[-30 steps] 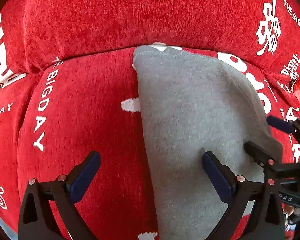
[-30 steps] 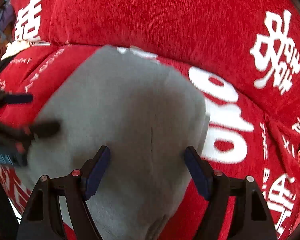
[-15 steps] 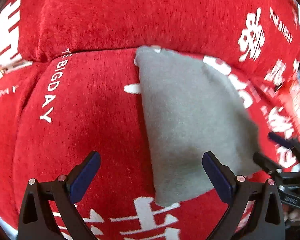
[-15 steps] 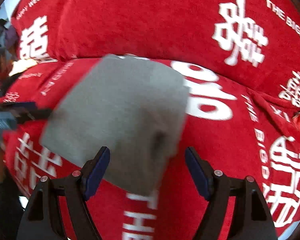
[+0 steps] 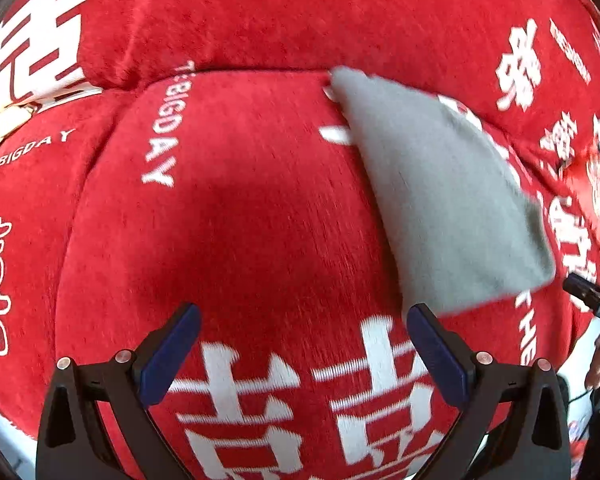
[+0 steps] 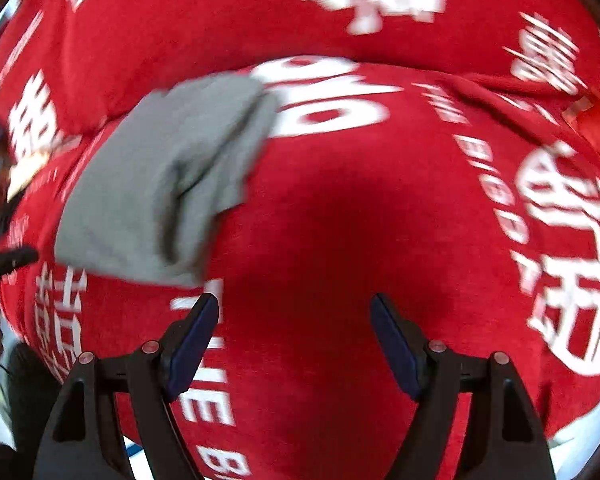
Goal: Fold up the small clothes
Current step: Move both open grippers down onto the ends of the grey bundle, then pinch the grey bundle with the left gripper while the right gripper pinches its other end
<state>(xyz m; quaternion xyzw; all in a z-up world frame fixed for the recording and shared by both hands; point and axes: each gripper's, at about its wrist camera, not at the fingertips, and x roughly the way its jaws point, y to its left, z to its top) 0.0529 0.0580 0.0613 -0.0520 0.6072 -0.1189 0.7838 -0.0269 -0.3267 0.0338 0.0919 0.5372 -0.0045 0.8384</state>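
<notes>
Left wrist view shows the grey cloth [image 5: 444,196] lying folded into a compact shape on the red sofa seat [image 5: 240,220], its far corner close to the back cushion [image 5: 300,12]. The left gripper [image 5: 302,354] hangs over bare seat beside the cloth's near corner, jaws wide apart with nothing between them. In the right wrist view the same cloth [image 6: 160,180] sits up and to the left, and the right gripper [image 6: 294,340] is likewise spread and empty over plain red fabric.

The right view is smeared, so the raised ridge along the cloth's right side may be a loose layer or only blur. If it is loose, the plush, rounded seat gives it little flat support, and the fold could creep open by itself. A finger passing low near the cloth's corner could also catch an edge and drag the top layer off square. The seat slopes toward its front edge, so a nudge there might slide the whole bundle forward.
</notes>
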